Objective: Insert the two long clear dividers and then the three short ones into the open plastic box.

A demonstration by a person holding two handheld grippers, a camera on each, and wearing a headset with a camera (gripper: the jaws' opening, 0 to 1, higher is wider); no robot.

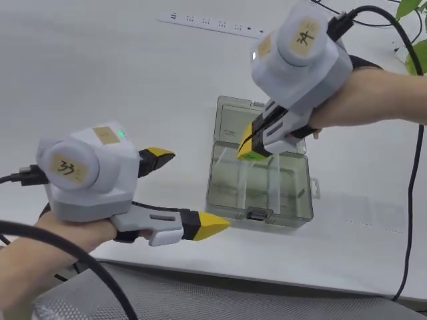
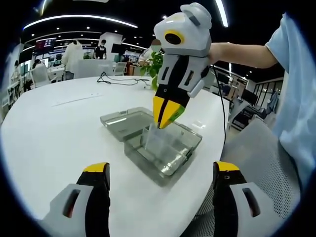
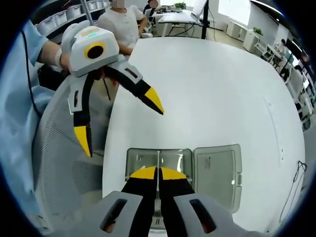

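On the white table [image 1: 133, 80], the right gripper [image 1: 250, 152] pinches a clear plastic divider [image 2: 157, 140] directly above the open smoky plastic box [image 1: 267, 207]; the left gripper [image 1: 197, 189] gapes nearby

I see my left claw [image 1: 190, 190] low on the left, held about level with its jaws spread wide. My left hand [image 1: 73, 233] grips under its body. My right claw [image 1: 250, 152] is raised ahead on an outstretched forearm [image 1: 373, 97], pitched steeply down, jaws pressed tight together. The two claws are well apart.
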